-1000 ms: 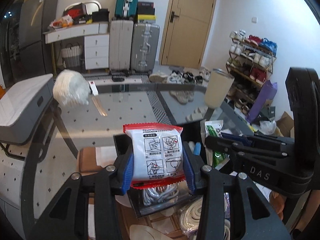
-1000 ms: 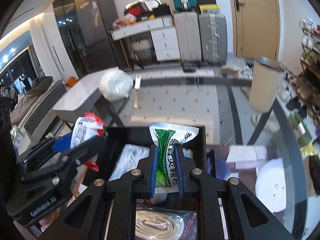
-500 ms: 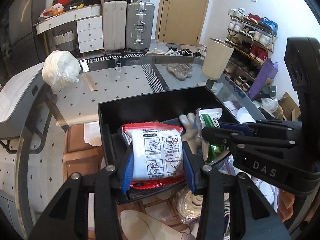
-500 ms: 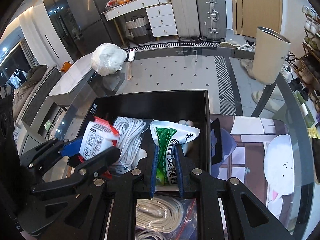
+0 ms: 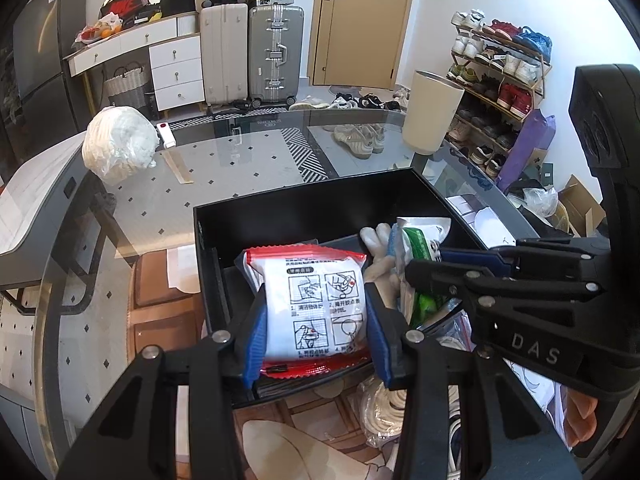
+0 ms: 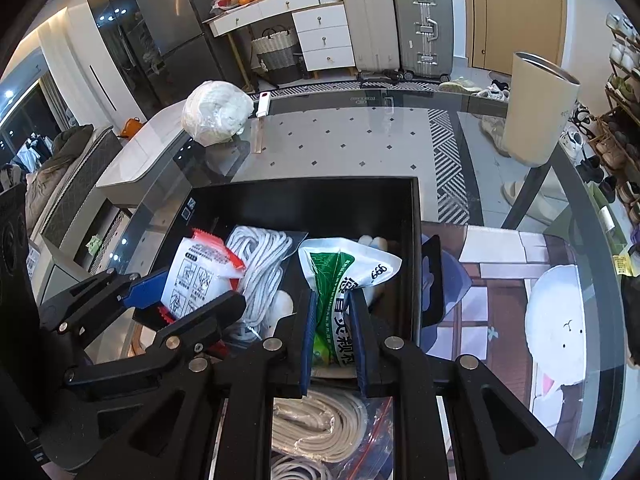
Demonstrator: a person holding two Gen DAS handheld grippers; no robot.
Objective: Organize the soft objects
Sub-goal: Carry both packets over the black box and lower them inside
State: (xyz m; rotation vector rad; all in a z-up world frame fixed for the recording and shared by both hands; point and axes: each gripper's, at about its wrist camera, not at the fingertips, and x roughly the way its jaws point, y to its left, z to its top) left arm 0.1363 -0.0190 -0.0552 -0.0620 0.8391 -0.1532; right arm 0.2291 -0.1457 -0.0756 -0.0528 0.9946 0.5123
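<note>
My left gripper is shut on a white packet with red ends and holds it over the near left part of a black box. My right gripper is shut on a green and white packet over the near right part of the same box. Each gripper shows in the other's view: the right gripper and the left gripper. In the box lie a bagged coil of white rope and a white plush piece.
The box stands on a glass table. A bagged white bundle, a wooden ruler and a cream cylinder stand farther back. Bagged beige rope lies just in front of the box. A patterned mat is on the right.
Both cameras tipped downward, so the black box and its contents rose into full view. Both packets stay clamped in the same way.
</note>
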